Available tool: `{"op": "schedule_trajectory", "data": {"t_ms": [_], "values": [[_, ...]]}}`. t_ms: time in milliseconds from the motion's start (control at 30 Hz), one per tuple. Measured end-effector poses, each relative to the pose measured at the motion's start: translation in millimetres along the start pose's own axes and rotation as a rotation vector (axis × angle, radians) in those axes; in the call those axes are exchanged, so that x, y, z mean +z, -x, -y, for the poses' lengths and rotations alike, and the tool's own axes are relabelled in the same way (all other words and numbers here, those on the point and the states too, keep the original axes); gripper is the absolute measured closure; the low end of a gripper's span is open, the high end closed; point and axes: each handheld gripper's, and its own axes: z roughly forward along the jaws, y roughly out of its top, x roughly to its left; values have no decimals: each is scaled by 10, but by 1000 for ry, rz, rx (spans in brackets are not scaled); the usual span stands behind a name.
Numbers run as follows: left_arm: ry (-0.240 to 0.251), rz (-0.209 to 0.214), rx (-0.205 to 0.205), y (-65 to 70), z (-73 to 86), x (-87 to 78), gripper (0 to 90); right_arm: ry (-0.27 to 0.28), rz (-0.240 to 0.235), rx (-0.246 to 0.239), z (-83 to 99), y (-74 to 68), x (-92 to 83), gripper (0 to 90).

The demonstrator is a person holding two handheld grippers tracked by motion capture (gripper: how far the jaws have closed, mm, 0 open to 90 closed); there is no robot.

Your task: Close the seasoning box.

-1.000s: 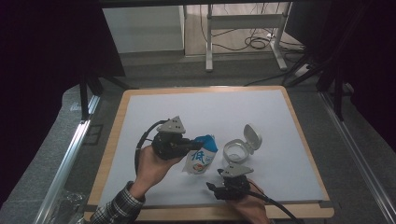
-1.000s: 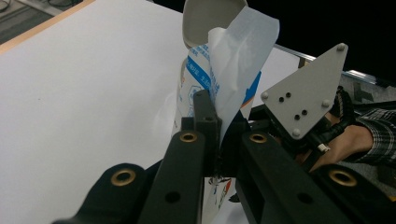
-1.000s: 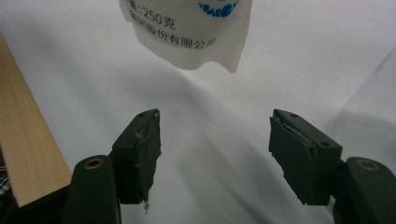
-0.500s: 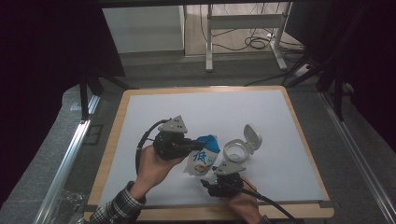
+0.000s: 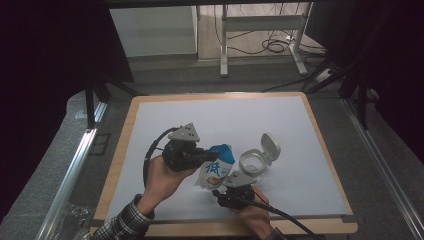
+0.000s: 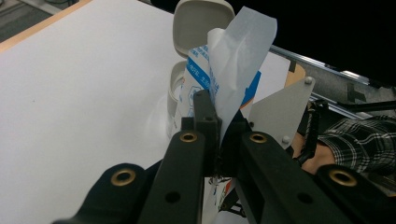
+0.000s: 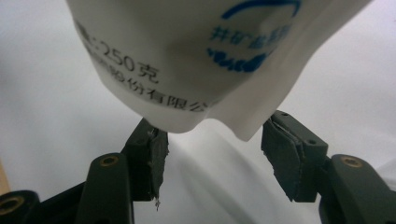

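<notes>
Bare mat [image 5: 210, 117] beyond; open jar [image 5: 253, 161] crowds the bag [image 5: 215, 170] rightward.

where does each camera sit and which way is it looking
High view: above the person's side, looking forward and down on the table; both forearms, left gripper, right gripper.
Left gripper view: on the left gripper, looking along its shut fingers at the bag and open-lidded container.
Right gripper view: looking along its fingers at the bag's bottom edge.
All share the bag.
</notes>
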Motion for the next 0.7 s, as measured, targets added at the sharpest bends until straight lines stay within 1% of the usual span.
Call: {"op": "schedule_trajectory", "data": {"t_ms": [67,100,233,300,367,400,467,500,533,567,633,667,700], "values": [[-1,1,-3,1,-2,-1,898,9,4,2,-7,-3,-1,421],[-1,4,-6,0,-3,-1,898,18,8,-4,-11,-4,1,421],[-1,11,-9,5,-19,0,898,27,26,-27,-12,-28,17,421],[-2,20,-12,8,-31,-2,898,43,34,-38,-19,-39,13,420],[0,21,-11,13,-50,-19,898,46,53,-62,-19,-49,25,420],[0,23,-13,15,-55,-23,898,45,53,-63,-21,-54,21,420],[-3,30,-15,21,-61,-24,898,66,64,-71,-20,-61,20,419],[-4,33,-16,24,-61,-21,898,74,68,-92,-23,-54,13,419],[-7,34,-14,29,-61,-16,898,86,64,-70,-30,-70,8,419],[-8,35,-13,31,-61,-9,898,95,59,-58,-38,-78,-4,420],[-6,37,-16,29,-59,2,897,111,59,-76,-45,-80,-22,422],[-5,38,-18,25,-60,6,897,118,59,-76,-46,-89,-23,434],[-5,40,-21,21,-62,10,898,121,63,-88,-45,-90,-26,448]]}}
